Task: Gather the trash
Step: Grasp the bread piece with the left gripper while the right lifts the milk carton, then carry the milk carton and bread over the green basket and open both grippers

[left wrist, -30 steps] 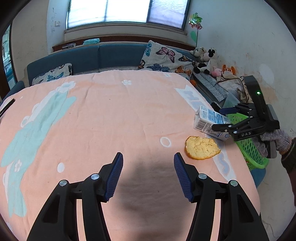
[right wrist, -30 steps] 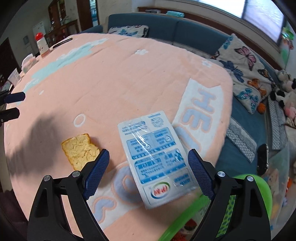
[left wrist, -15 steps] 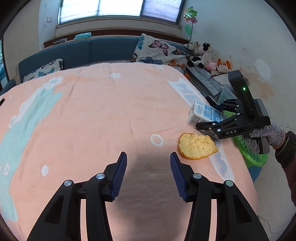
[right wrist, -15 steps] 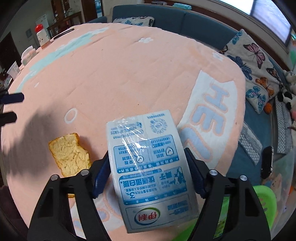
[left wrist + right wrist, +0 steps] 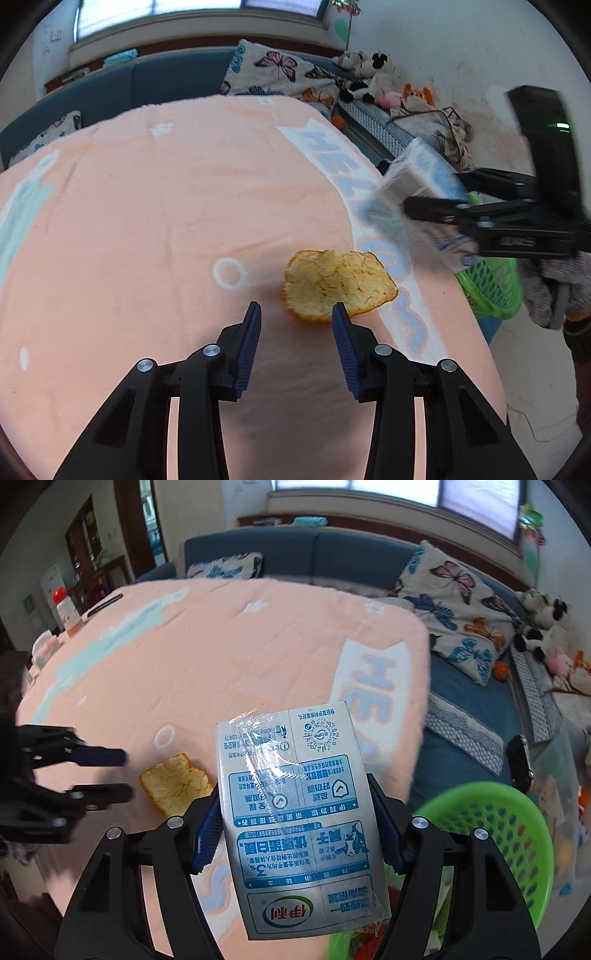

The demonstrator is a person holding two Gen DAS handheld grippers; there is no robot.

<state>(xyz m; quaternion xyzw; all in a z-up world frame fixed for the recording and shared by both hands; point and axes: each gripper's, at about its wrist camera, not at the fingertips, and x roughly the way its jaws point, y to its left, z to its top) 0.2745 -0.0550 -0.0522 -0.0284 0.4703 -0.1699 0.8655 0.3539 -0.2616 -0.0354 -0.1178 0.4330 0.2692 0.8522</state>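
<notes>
An orange peel [image 5: 338,290] lies on the peach tablecloth [image 5: 166,206]. My left gripper [image 5: 295,310] hovers just short of it, jaws closing, the peel's near edge at the tips, pads not touching it. In the right wrist view the left gripper [image 5: 122,775] sits left of the peel [image 5: 173,784]. A blue-and-white milk carton [image 5: 295,812] is lifted off the cloth, my right gripper [image 5: 293,786] closing, its pads pressing both sides. Seen from the left, the right gripper [image 5: 436,192] holds the carton [image 5: 421,173] above the table's right edge.
A green mesh basket [image 5: 517,830] with some scraps sits below the table's right edge, under the carton. A blue sofa [image 5: 314,554] with butterfly cushions [image 5: 458,602] and plush toys [image 5: 369,77] lines the far side. A red-capped bottle [image 5: 61,605] stands far left.
My left gripper moved forward and down to the peel while its jaws narrowed. The right gripper closed on the carton, raised it off the cloth and swung it toward the basket.
</notes>
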